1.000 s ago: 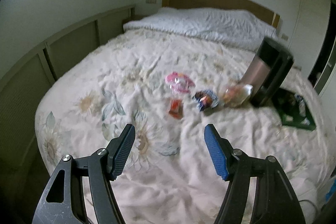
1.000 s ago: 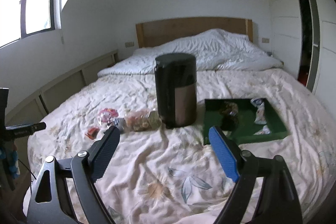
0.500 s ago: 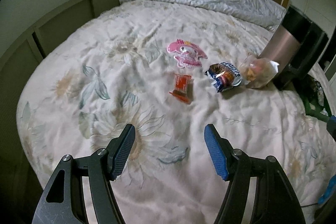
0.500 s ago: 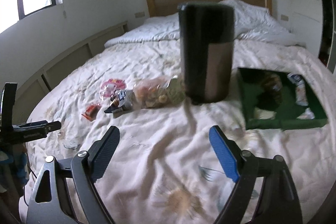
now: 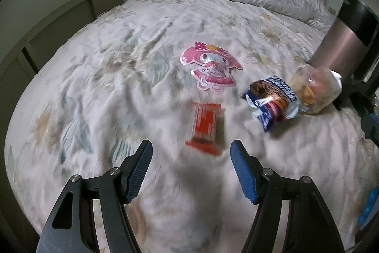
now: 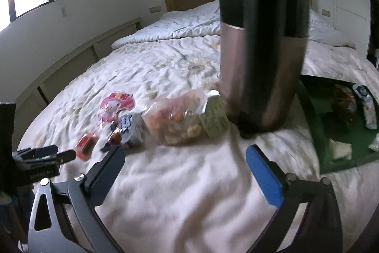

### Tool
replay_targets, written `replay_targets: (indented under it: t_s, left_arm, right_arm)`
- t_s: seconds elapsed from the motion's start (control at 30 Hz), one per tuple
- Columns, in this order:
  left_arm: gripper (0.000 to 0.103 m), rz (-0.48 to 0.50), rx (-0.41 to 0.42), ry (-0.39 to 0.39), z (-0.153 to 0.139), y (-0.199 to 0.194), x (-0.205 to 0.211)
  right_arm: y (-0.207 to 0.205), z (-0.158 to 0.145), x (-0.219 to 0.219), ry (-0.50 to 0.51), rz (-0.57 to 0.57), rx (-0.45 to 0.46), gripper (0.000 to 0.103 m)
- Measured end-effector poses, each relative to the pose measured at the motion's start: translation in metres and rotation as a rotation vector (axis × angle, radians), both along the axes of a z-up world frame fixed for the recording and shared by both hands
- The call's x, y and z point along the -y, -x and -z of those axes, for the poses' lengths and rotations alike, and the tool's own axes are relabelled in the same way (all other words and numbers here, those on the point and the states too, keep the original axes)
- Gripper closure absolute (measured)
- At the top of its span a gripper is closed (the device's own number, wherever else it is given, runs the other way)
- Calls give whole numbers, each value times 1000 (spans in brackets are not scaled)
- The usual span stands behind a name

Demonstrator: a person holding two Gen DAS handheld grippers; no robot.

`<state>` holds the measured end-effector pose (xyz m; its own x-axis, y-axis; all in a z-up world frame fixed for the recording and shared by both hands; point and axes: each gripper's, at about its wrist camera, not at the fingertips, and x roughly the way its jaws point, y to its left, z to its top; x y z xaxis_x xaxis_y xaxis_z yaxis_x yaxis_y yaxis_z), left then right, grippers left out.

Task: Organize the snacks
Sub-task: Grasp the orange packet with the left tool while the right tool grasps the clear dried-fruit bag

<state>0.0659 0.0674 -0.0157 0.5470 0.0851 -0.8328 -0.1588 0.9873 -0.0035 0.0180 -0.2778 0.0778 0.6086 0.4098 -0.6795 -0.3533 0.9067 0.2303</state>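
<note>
Left wrist view: my left gripper (image 5: 190,153) is spread above the bedspread (image 5: 123,77), orange packet (image 5: 205,127) just beyond; my right gripper (image 6: 184,158) is spread too, near the bin (image 6: 260,77).

Left wrist view looks down close over the red snack packet (image 5: 205,128); right wrist view faces the bin (image 6: 261,77) low; both share the bed (image 5: 118,77).

Floral bed (image 5: 113,77): snacks (image 5: 205,126), bin (image 6: 260,77), tray (image 6: 315,125)
</note>
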Motion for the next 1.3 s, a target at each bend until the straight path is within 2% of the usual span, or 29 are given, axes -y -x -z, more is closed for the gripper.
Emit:
replay_targets:
  t_s: [0.4, 0.67, 0.93, 1.3]
  left_arm:
    - [41, 16, -17, -4, 25, -31, -2]
    - [41, 32, -13, -16, 28, -41, -3]
    - [41, 41, -20, -38, 35, -47, 1]
    - [48, 43, -17, -37, 40, -51, -1]
  right_arm:
    - [-50, 26, -43, -6, 49, -5, 0]
    - [-61, 39, -71, 69, 71, -18, 0]
    - [-79, 53, -70, 101, 123, -59, 0]
    - [-84, 66, -76, 153, 78, -78, 0]
